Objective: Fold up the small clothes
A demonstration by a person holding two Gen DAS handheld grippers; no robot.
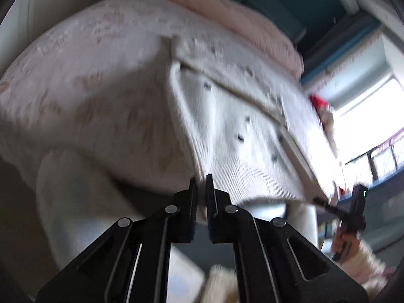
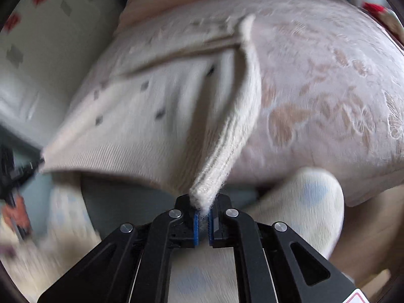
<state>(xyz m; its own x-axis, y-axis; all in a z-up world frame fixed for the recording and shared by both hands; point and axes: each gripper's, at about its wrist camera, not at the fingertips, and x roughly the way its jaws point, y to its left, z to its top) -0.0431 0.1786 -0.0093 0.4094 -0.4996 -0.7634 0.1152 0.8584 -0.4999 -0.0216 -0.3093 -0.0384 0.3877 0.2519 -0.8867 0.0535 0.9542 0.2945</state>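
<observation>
A small cream knit garment (image 1: 234, 131) with dark specks lies on a pale floral bed cover (image 1: 88, 80), its near hem lifted off the edge. My left gripper (image 1: 201, 184) is shut on the hem's left corner. My right gripper (image 2: 202, 203) is shut on the hem's ribbed right corner (image 2: 227, 141). The garment (image 2: 141, 116) stretches between them. The right gripper (image 1: 325, 203) shows at the garment's far corner in the left wrist view; the left gripper (image 2: 38, 162) shows at the left in the right wrist view.
A pink ribbed blanket (image 1: 227, 12) lies at the back of the bed. A red item (image 1: 318, 101) sits by the bright window (image 1: 366, 116). A white spotted sock on a foot (image 2: 310, 202) is below the bed edge. A patterned pillow (image 2: 50, 38) is at the left.
</observation>
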